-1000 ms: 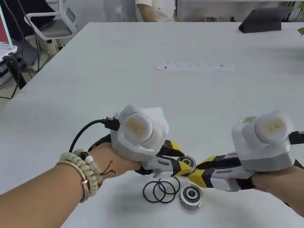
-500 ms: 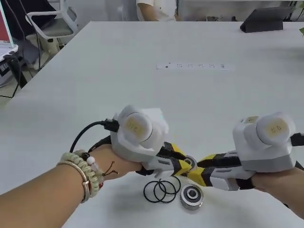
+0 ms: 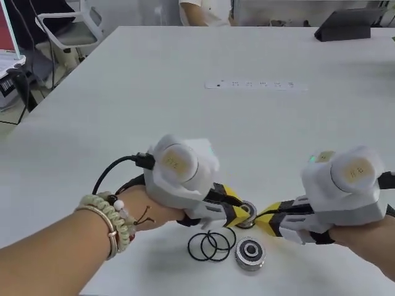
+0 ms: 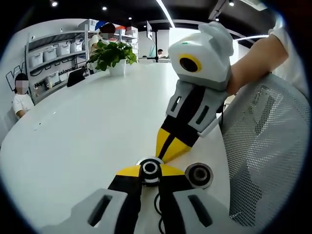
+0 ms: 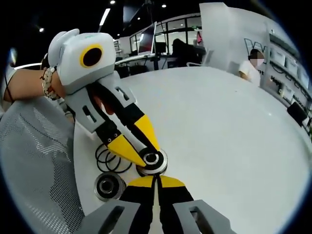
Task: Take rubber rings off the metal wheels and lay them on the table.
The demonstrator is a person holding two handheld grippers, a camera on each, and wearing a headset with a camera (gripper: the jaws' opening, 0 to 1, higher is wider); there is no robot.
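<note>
Sprawling white table [image 3: 154, 92], inset power strip [image 3: 256, 86], office chair [image 3: 66, 32] beyond.

Matching colours on both: left gripper [image 3: 242, 214] and right gripper [image 3: 262, 221], white-grey shells, black jaws, yellow tips. Between the tips, a silver metal wheel with a black band [image 4: 150, 169]. At six o'clock from it, thin black rubber rings [image 3: 210, 246] and a bare silver metal wheel [image 3: 249, 254], dark-centred, on the pale grey surface [image 3: 185, 123].
</note>
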